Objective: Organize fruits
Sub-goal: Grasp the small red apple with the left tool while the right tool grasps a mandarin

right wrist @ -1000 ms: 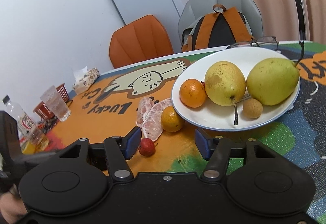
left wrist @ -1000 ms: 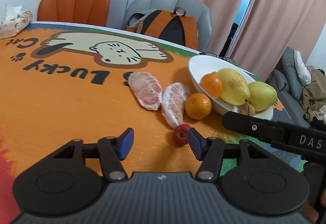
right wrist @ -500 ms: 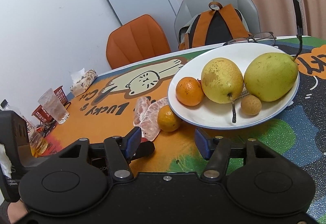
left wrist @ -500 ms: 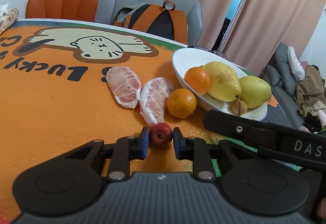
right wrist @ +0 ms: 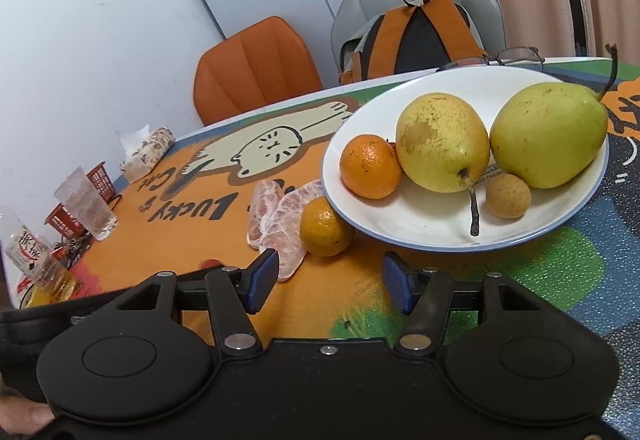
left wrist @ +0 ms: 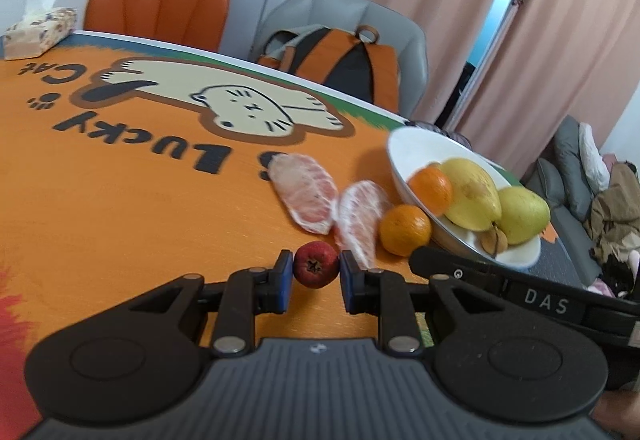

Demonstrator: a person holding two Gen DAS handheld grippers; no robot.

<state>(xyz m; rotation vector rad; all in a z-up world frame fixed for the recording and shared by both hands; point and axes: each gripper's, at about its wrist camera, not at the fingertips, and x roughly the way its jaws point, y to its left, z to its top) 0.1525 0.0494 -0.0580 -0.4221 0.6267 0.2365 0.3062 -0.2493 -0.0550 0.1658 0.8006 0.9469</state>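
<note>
Left gripper (left wrist: 316,276) fingers pinch the small red fruit (left wrist: 316,264), just off the bench (left wrist: 120,207). Right gripper (right wrist: 326,282) fingers wide, empty, near the plate (right wrist: 448,240). Advice: keep squeeze light, lift clear of loose orange (left wrist: 405,228), lower into bare plate spot.

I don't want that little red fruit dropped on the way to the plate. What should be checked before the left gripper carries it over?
1. Grip: left gripper shut on the small red fruit, pads on both sides. Ok.
2. Fruit lifted off the table: cannot tell.
3. Free spot on the white plate: bare front area. Ok.
4. Path: the loose orange and peeled segments lie between fruit and plate. Not ok; go over them.
5. Right gripper open, holding nothing, but its body lies across the route. Not ok.
</note>
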